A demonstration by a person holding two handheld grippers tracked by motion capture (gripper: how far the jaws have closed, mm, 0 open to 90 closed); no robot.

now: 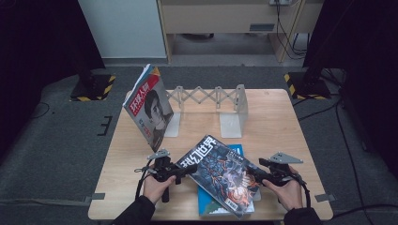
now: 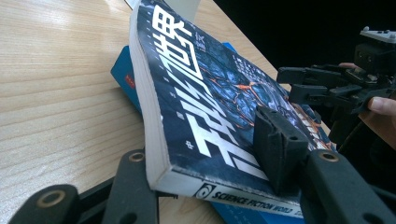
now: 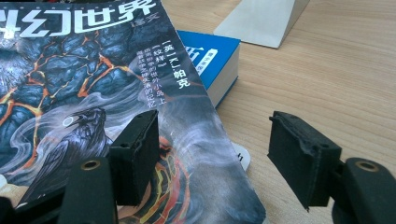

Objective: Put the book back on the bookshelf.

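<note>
Tabletop (image 1: 136, 187): one magazine (image 1: 150, 108) racked, upper left.
Left tongs (image 2: 210, 161): probably clamping dark magazine's (image 2: 210, 88) spine.
Right tongs (image 3: 215, 156): released, straddling its corner.
Left: lift, rack (image 1: 211, 96).

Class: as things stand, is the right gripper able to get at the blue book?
Probably not directly: the dark magazine lies across the blue book, between it and the right gripper, leaving bare a far corner.
</note>
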